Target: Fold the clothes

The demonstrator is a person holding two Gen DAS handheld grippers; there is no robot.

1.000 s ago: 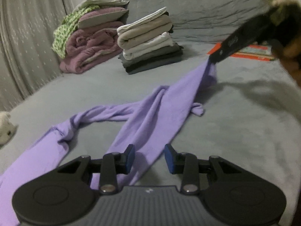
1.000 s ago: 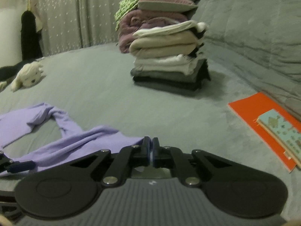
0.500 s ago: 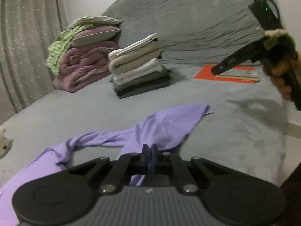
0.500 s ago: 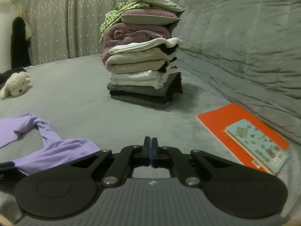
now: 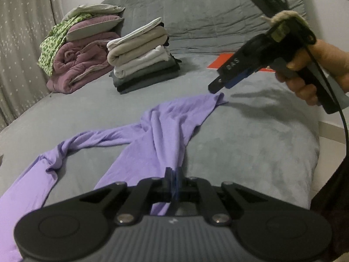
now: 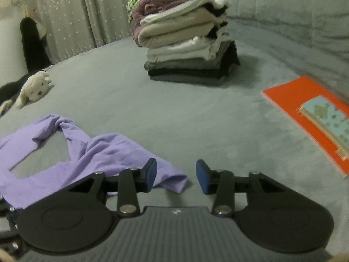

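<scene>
Grey bedspread (image 6: 196, 118) covers the bed. White plush toy (image 6: 35, 87) lying near the left edge. Purple comforter bundle (image 5: 80, 65) at the back by the dotted curtain (image 6: 76, 15), green patterned cloth (image 5: 54, 41) draped over its side, pillow (image 5: 93, 26) on top. Orange book (image 6: 294, 100) flat on the right, light-blue picture book (image 6: 327, 118) lying on it.

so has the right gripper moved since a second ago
Yes. The right gripper has let go of the purple garment, opened, and lifted back toward the orange book; the garment's end now lies on the bed.
</scene>
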